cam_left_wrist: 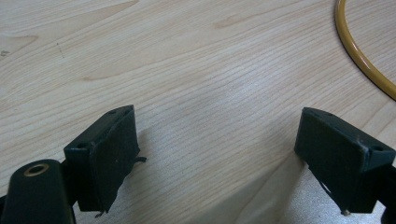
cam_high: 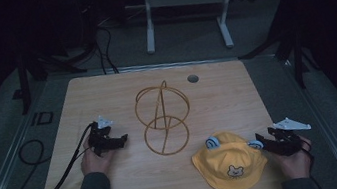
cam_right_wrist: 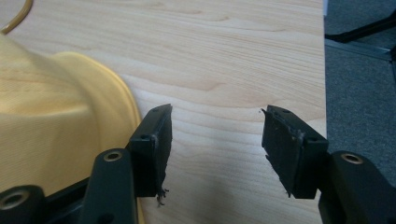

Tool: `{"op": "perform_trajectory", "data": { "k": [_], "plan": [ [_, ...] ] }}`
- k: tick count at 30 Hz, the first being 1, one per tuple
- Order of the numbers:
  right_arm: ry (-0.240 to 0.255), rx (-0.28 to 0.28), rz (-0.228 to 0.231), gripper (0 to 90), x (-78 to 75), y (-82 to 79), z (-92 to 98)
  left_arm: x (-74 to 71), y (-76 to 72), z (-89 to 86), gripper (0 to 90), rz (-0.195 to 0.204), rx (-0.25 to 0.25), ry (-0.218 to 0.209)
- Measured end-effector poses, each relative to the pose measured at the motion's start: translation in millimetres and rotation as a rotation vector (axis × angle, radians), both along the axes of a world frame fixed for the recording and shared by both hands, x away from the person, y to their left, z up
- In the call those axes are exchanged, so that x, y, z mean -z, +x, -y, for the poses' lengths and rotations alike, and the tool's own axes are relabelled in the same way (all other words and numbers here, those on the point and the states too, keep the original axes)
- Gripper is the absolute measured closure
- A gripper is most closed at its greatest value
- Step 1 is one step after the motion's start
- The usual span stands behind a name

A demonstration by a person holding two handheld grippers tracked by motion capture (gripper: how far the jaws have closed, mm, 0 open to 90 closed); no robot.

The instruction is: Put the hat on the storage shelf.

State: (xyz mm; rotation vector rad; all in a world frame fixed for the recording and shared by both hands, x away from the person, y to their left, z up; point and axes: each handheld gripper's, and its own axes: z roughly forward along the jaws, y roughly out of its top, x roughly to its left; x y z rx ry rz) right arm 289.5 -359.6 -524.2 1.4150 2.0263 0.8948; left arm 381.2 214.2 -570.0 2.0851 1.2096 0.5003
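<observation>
A yellow bucket hat with a bear patch and blue ears lies near the table's front right. In the right gripper view the hat lies just left of the left jaw. My right gripper sits at the hat's right edge, open, with bare wood between its jaws. A gold wire stand of rings stands at the table's middle. My left gripper rests left of the stand, open over bare wood. A piece of the gold ring curves past at the upper right of the left gripper view.
The wooden table has a round grey grommet at the back. A black cable trails off the table's left front. The table's right edge is close to my right gripper. A white frame stands on the floor behind.
</observation>
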Motion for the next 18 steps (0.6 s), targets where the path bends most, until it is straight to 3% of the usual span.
{"op": "perform_trajectory", "data": {
  "k": [4,8,12,18],
  "plan": [
    [-0.025,-0.040,-0.034,43.6,-6.4,2.1,-1.4,0.0,0.0,0.0,13.2,0.000,0.000,0.000],
    [-0.063,-0.128,-0.088,44.8,-16.2,8.7,-2.5,0.0,0.0,0.0,13.2,0.000,0.000,0.000],
    [-0.045,-0.178,-0.102,45.3,-27.6,11.8,0.9,0.1,0.0,0.2,13.2,0.001,-0.002,-0.003],
    [-0.079,-0.229,-0.101,43.2,-50.3,10.7,0.9,0.1,0.0,0.2,13.2,0.000,-0.002,-0.003]
  ]
}}
